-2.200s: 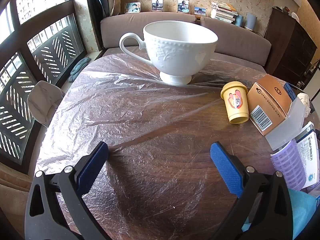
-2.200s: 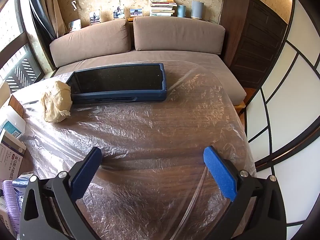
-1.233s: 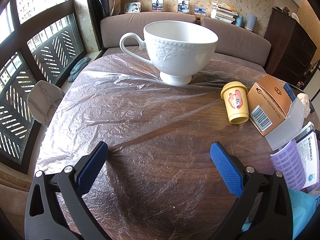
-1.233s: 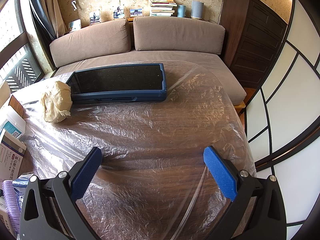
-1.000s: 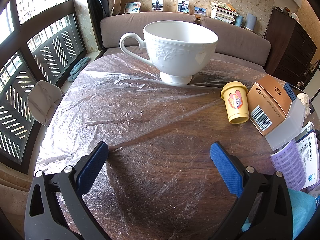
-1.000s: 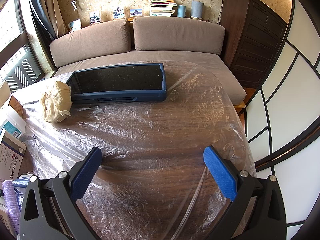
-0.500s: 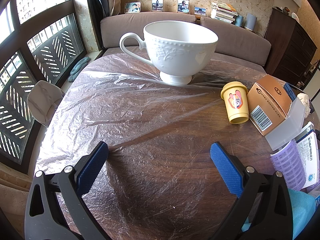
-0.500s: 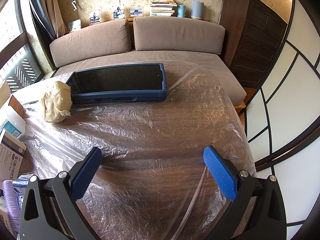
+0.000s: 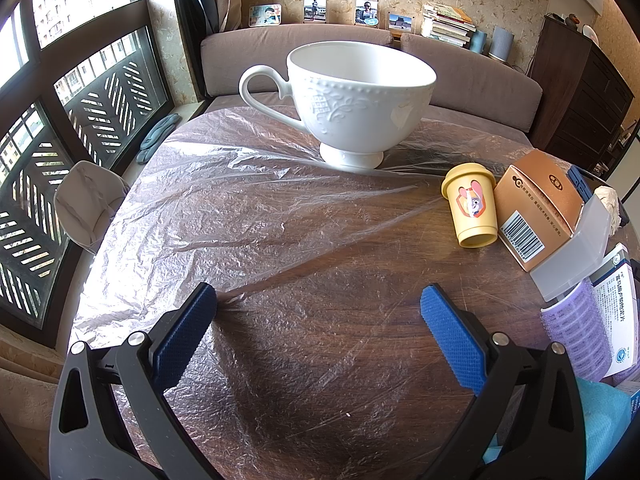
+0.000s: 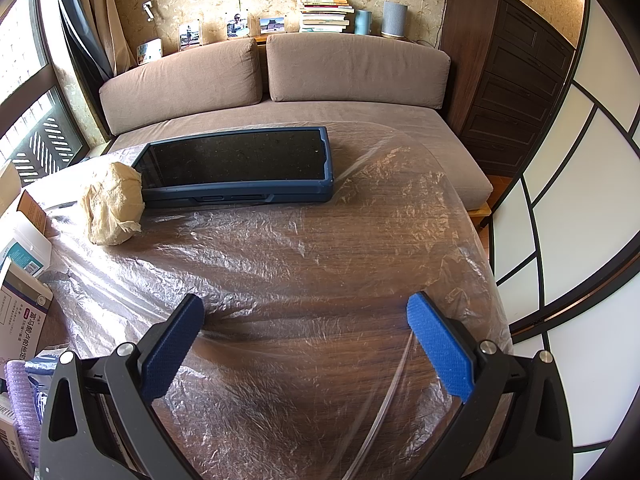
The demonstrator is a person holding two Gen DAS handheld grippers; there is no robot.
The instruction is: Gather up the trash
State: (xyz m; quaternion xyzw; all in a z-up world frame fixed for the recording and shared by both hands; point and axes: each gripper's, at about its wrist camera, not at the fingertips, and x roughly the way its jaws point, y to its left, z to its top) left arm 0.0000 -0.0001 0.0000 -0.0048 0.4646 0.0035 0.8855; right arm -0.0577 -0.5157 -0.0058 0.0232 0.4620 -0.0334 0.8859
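Left wrist view: left hand-held gripper (image 9: 318, 302) spread wide, empty, over film-covered bench (image 9: 280, 240); white cup (image 9: 352, 98) ahead.
Right wrist view: right hand-held gripper (image 10: 306, 310) likewise apart, empty; crumpled paper wad (image 10: 112, 208) far left, touching tablet (image 10: 240, 166).

Likely a home living room: sofa (image 10: 304, 92), framed photos (image 9: 316, 9), books (image 10: 326, 12).

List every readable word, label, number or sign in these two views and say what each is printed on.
No text can be quoted with confidence.
Orange box: a barcode and small print, too small to read.
White leaflet: blue Chinese characters, too distorted to read.
White box: vertical Chinese print, too blurred to read.
Yellow cup: a cartoon rabbit picture, no words.
Book spines: illegible.
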